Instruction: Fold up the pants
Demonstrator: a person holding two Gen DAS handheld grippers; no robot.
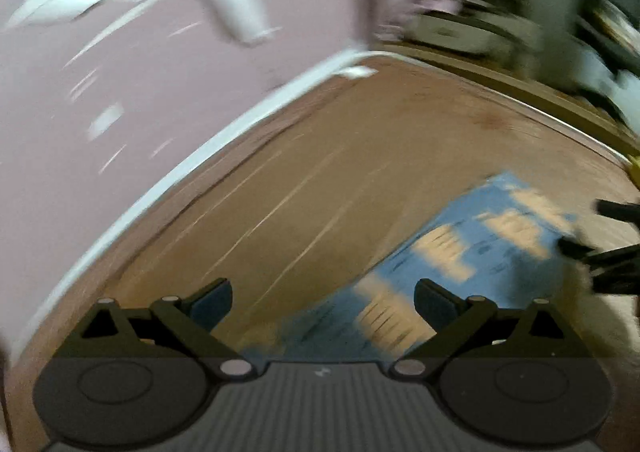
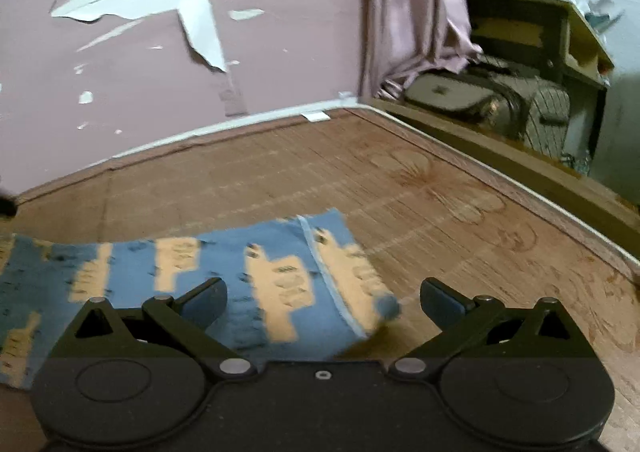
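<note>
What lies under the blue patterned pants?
The pants lie flat on a brown woven mat. Whatever is under the cloth itself is covered.

Blue pants (image 2: 224, 276) with tan patches lie flat, folded, on the brown patterned surface (image 2: 420, 188).

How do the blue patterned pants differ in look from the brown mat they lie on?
The pants are blue with tan shapes printed on them; the mat is plain brown with faint flower outlines. The pants cover only a small part near the camera, while the mat spreads out to the wall. The pants show a pale seam and a slightly lifted corner; the mat lies flat. Both lie spread out, not bunched.
</note>
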